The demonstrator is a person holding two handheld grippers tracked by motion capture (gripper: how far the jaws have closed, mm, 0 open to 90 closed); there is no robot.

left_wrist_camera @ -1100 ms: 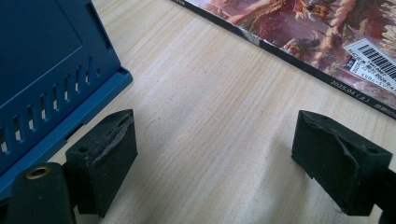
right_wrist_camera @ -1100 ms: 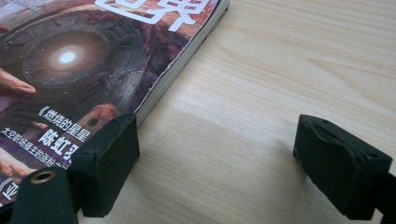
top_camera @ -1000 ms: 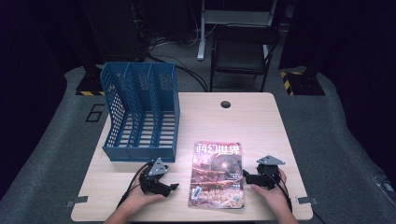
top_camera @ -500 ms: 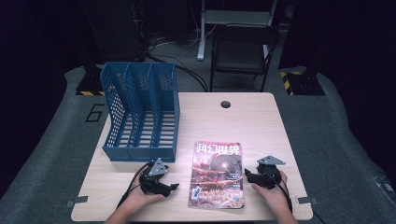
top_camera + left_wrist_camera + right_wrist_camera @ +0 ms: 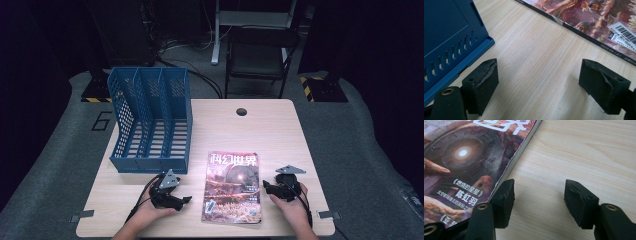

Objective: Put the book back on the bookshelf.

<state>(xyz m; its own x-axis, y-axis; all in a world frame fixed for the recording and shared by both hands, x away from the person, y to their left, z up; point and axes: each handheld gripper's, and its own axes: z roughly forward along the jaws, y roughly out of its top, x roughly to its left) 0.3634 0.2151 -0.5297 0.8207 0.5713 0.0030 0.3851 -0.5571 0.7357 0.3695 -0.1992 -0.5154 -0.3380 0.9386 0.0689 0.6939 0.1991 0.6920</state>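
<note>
right tool starts closing in beside the magazine

so the right tool [image 5: 267, 186] has just been narrowing its jaws, nothing between them yet, one pad right at the magazine [image 5: 233, 186] edge. looks like a grab at that right edge is coming. left tool [image 5: 184, 199] sits wide and empty near the blue file rack [image 5: 150, 120]. magazine lies flat, glossy sci-fi cover up, near middle of the bench [image 5: 270, 130].

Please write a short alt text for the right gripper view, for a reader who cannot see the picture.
Two black jaws of the right gripper stand apart over a light wooden table, with nothing between them. The left jaw sits right at the edge of a magazine lying flat, its cover showing a glowing round shape and Chinese text.
</note>
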